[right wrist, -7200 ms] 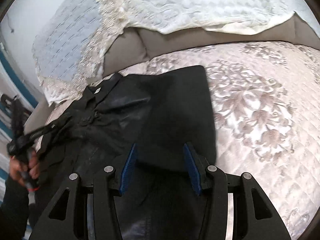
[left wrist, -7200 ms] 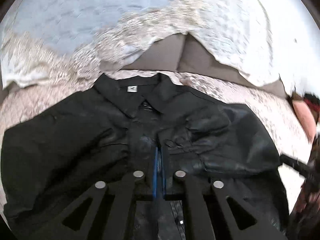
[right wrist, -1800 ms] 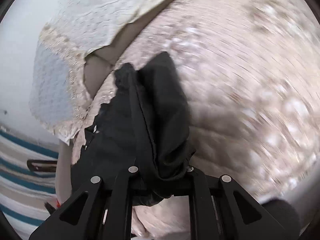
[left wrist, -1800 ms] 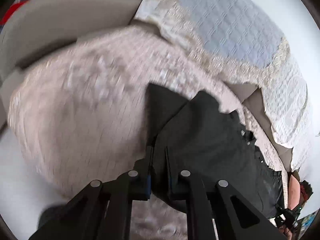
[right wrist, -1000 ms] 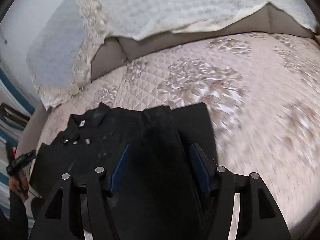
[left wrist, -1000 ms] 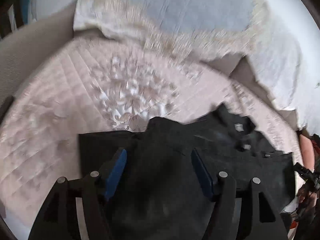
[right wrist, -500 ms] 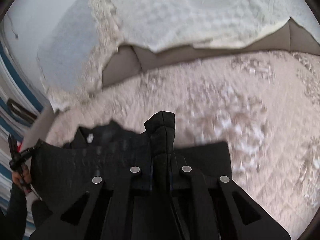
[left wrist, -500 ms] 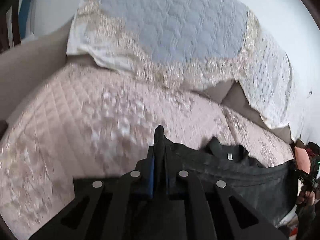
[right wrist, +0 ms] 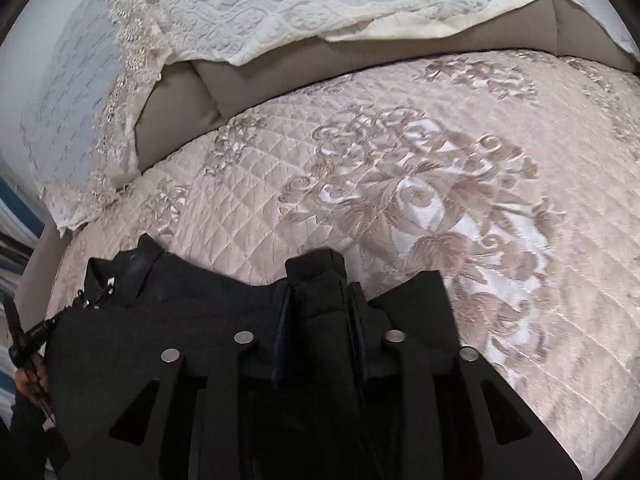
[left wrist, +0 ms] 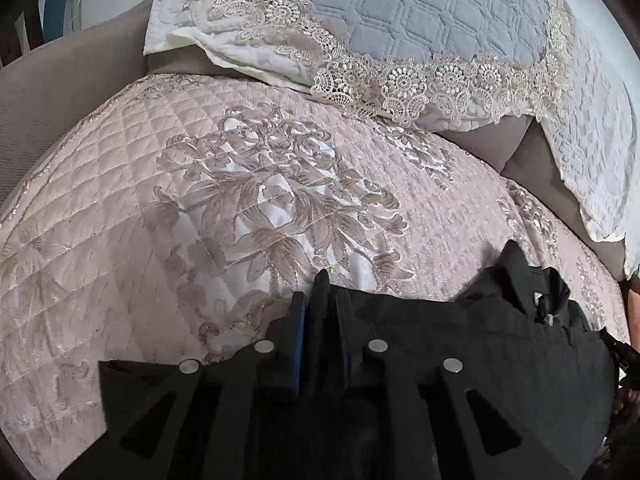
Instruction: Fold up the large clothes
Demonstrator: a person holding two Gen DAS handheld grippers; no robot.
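A large black collared shirt (left wrist: 480, 344) lies on a pink quilted bedspread (left wrist: 200, 200). My left gripper (left wrist: 320, 312) is shut on a folded edge of the shirt near its left corner. The collar with a small white label (left wrist: 538, 298) sits to the right. In the right wrist view the shirt (right wrist: 180, 320) spreads to the left, collar at far left. My right gripper (right wrist: 316, 304) is shut on a thick bunch of the shirt's fabric at its right corner. The other gripper and hand (right wrist: 28, 344) show at the left edge.
A blue-grey quilted pillow with lace trim (left wrist: 400, 20) and a white textured cover (right wrist: 300, 4) lean on the taupe headboard (right wrist: 180, 92) behind. The bedspread (right wrist: 440, 184) stretches beyond the shirt.
A second ago both grippers were open over the flat shirt. They have since shut on its edges. Since half a second ago the view has settled and the held edge sits lower, nearer the bedspread.
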